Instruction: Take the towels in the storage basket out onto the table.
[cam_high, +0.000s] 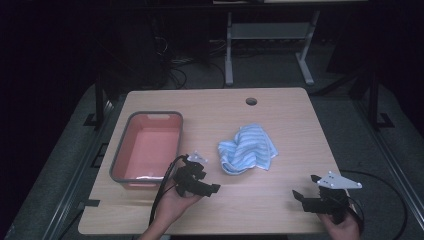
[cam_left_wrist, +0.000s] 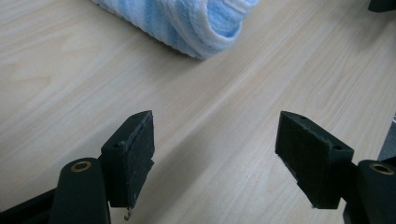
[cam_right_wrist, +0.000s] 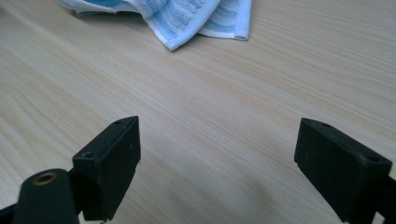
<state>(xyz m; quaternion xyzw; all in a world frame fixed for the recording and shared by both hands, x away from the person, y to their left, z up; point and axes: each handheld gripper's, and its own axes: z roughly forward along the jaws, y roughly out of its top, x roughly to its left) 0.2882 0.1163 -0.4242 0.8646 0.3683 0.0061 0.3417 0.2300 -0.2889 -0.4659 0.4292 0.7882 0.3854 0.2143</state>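
A crumpled blue-and-white striped towel (cam_high: 247, 148) lies in the middle of the wooden table (cam_high: 280, 115). My left gripper (cam_high: 207, 181) hovers just left of and nearer than the towel, open, jaws empty. In the left gripper view the towel (cam_left_wrist: 187, 21) sits beyond the gripper (cam_left_wrist: 215, 158), apart from it. My right gripper (cam_high: 306, 187) rests near the front right edge, open and empty. In the right gripper view the towel's edge (cam_right_wrist: 187, 16) lies far ahead of the gripper (cam_right_wrist: 217, 170).
A grey-rimmed bin (cam_high: 121, 150) with a pink inside stands on the left half of the table, close beside the left hand. A round cable hole (cam_high: 251, 101) is near the far edge. Dark floor and desk legs (cam_high: 229, 50) lie beyond.
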